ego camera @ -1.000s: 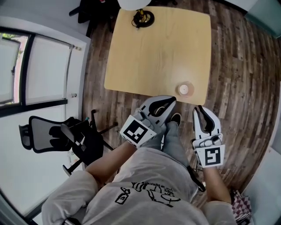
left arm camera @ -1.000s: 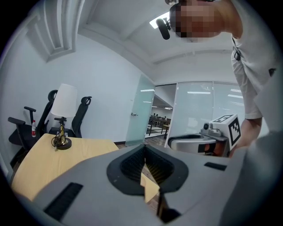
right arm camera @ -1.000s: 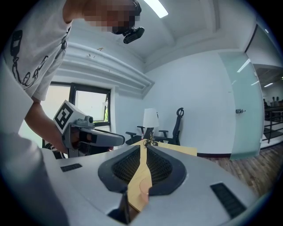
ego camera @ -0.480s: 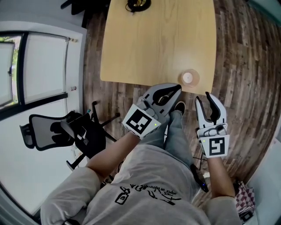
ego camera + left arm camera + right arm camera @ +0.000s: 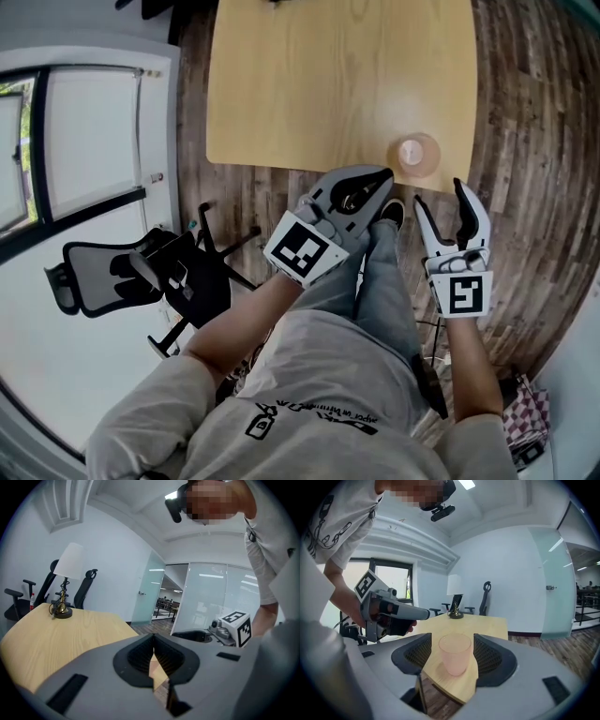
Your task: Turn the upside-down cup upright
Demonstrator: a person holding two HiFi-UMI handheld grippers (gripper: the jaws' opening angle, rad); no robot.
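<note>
- The cup (image 5: 413,155) is a see-through pale pink tumbler. It stands with its wider end up and the narrow end on the wood, the same hazy pink top to bottom.
- In the head view it sits right in the 5 o'clock corner of the table (image 5: 328,84), close to both edges.
- The right gripper (image 5: 441,195) has just been opening its jaws, and they're spread wide with nothing gripped. The cup is out ahead, about 11 o'clock of the tips, untouched.
- The left gripper (image 5: 384,175) is pinched fully together on nothing. It hangs at 9 o'clock of the right one, over the person's leg.
- The table is light wood with rounded corners, and a lamp (image 5: 69,560) with a white shade stands at its far end.
- The room has a dark plank floor (image 5: 534,112), a black office chair (image 5: 122,281) at 9 o'clock and a window (image 5: 56,141) at 10 o'clock. Glass partitions (image 5: 211,597) show in the left gripper view.
</note>
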